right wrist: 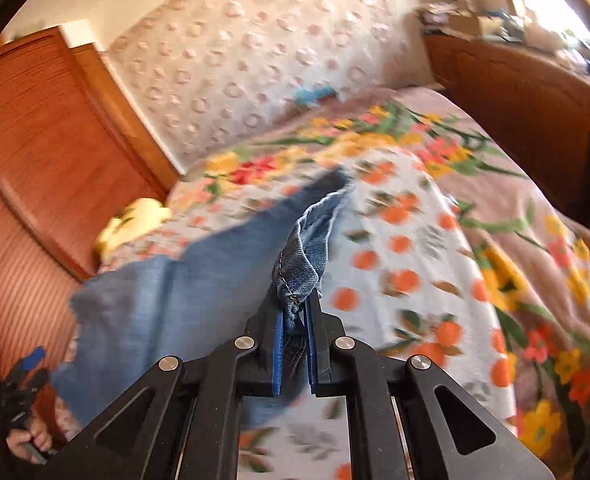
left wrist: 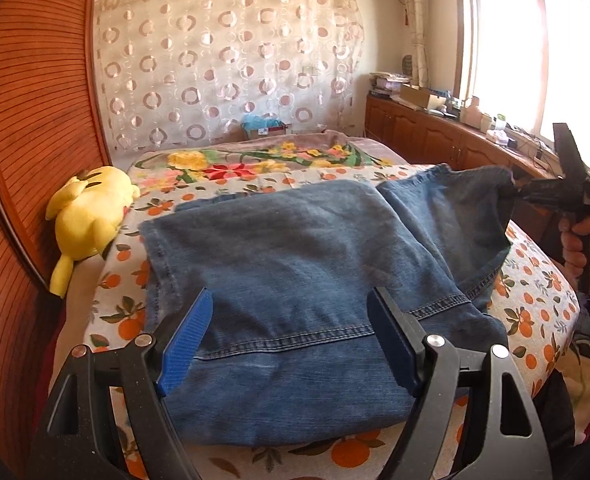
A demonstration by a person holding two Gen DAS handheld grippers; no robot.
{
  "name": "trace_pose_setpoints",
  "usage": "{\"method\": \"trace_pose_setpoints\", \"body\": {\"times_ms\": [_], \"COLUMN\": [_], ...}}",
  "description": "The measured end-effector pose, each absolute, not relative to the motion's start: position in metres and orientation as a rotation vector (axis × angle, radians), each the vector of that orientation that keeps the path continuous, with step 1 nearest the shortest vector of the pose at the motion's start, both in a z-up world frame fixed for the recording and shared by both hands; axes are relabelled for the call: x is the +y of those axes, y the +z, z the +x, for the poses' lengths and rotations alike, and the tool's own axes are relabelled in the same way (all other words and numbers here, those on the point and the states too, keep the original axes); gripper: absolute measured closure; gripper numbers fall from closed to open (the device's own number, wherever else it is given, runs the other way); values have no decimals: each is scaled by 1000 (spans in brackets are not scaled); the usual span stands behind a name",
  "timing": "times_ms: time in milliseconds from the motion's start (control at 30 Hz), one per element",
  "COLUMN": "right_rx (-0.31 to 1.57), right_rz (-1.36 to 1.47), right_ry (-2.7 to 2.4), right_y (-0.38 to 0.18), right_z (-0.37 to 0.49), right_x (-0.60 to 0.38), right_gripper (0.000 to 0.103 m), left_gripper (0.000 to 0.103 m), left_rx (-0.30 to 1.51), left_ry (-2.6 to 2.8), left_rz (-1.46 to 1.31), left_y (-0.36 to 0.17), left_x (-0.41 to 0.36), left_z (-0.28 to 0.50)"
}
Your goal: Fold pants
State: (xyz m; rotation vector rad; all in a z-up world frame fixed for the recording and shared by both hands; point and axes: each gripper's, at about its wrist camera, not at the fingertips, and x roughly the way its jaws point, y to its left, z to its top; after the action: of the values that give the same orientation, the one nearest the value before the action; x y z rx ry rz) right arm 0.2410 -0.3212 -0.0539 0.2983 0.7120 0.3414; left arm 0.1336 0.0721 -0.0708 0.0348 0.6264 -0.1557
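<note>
Blue denim pants [left wrist: 295, 264] lie partly folded on the bed. My left gripper [left wrist: 291, 340] is open, its blue pads on either side of the pants' near part, just above the cloth and holding nothing. My right gripper [right wrist: 295, 320] is shut on a bunched edge of the pants [right wrist: 299, 264] and holds it lifted above the bed. In the left wrist view the right gripper [left wrist: 513, 192] pinches the far right corner of the pants, raised off the bedspread. The right wrist view is blurred by motion.
The bed has an orange-fruit sheet [left wrist: 535, 300] and a floral blanket [left wrist: 255, 160] behind. A yellow plush toy [left wrist: 87, 216] lies at the left by the wooden headboard [left wrist: 27, 140]. A wooden cabinet [left wrist: 435, 136] with clutter stands under the window at right.
</note>
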Motion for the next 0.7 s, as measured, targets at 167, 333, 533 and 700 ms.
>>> {"method": "trace_pose_setpoints", "body": {"times_ms": [167, 333, 533, 700], "right_rx": [667, 688, 704, 788], "right_rz": [250, 181, 141, 48], "right_ry": [496, 636, 856, 876], "right_y": [-26, -28, -24, -46], "right_z": [229, 219, 185, 173], "right_x": [-264, -189, -113, -85], "right_gripper": [94, 94, 94, 90], "left_gripper": [23, 23, 23, 23], "left_rx": [605, 592, 577, 583], "left_ry": [-111, -70, -31, -24], "left_rz": [21, -8, -18, -43], "left_y": [-62, -56, -52, -57], "left_x": [91, 112, 134, 145], "left_z": [127, 117, 107, 104]}}
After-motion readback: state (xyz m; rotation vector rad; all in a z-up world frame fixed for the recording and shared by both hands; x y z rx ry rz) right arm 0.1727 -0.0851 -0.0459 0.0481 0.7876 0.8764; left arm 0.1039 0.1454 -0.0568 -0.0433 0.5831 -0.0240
